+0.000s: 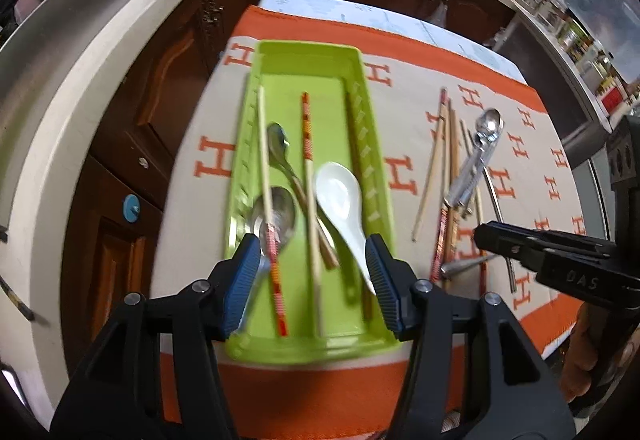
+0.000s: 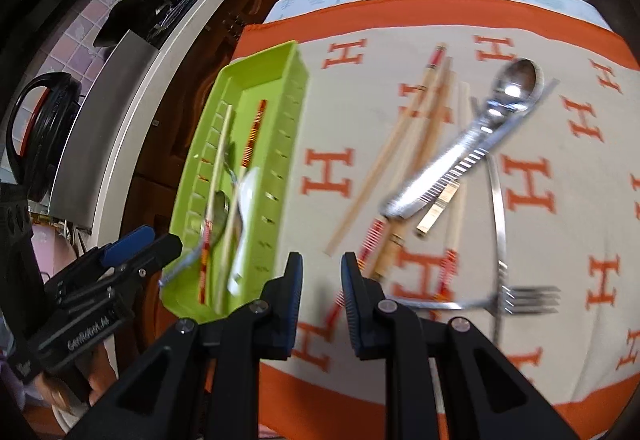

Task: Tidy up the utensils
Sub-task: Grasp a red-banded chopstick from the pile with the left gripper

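Left tool [image 1: 310, 264] hangs spread over the green tray [image 1: 304, 60]; right tool [image 2: 321, 272], part-spread and empty, should pinch one loose chopstick [image 2: 362, 196] mid-shaft.

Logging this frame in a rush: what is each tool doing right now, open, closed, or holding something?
Left tool: open, holding nothing, above the lime-green plastic tray.
Right tool: open, holding nothing, above the orange-and-beige cloth.

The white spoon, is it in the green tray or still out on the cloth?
In. The white spoon lies inside the green tray, beside chopsticks and metal spoons, with neither gripper holding it.
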A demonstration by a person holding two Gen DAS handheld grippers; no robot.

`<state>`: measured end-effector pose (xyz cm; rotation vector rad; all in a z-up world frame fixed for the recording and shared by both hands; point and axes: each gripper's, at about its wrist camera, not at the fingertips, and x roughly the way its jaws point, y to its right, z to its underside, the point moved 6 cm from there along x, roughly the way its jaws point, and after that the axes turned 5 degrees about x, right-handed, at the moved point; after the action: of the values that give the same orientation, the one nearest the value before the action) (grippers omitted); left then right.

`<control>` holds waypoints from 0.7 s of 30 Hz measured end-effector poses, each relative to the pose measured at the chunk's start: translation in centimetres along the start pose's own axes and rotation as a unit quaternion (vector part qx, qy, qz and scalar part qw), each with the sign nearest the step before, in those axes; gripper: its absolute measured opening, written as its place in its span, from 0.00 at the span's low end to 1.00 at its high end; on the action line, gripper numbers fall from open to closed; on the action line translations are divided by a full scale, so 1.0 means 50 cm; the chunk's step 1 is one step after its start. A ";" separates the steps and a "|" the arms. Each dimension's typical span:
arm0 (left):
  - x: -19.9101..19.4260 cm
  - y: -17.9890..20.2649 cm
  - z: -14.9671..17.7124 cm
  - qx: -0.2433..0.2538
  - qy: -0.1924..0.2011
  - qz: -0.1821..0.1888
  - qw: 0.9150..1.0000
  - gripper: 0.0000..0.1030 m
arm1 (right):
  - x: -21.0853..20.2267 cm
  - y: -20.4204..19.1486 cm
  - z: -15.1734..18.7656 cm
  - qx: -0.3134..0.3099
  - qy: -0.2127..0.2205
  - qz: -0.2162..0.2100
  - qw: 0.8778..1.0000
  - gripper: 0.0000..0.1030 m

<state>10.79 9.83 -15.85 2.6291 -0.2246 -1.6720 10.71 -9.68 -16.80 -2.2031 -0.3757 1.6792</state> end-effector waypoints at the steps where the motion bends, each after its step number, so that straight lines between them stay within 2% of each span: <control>1: -0.001 0.011 0.005 0.005 0.000 0.004 1.000 0.50 | -0.013 0.016 0.008 0.001 0.007 0.003 1.000 0.19; 10: -0.030 0.121 0.001 0.053 0.021 0.037 0.998 0.50 | -0.097 0.147 0.053 0.042 0.055 0.025 0.997 0.19; 16: -0.020 0.202 -0.010 0.099 0.014 0.047 0.994 0.50 | -0.106 0.207 0.059 0.074 0.062 0.021 0.995 0.19; 21: 0.009 0.233 -0.027 0.112 0.002 0.046 0.993 0.50 | -0.094 0.226 0.056 0.079 0.059 0.017 0.995 0.19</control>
<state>10.89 -1.86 -14.62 2.7265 -0.5562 -1.7048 6.79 -21.54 -18.18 -2.1900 -0.1696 1.5297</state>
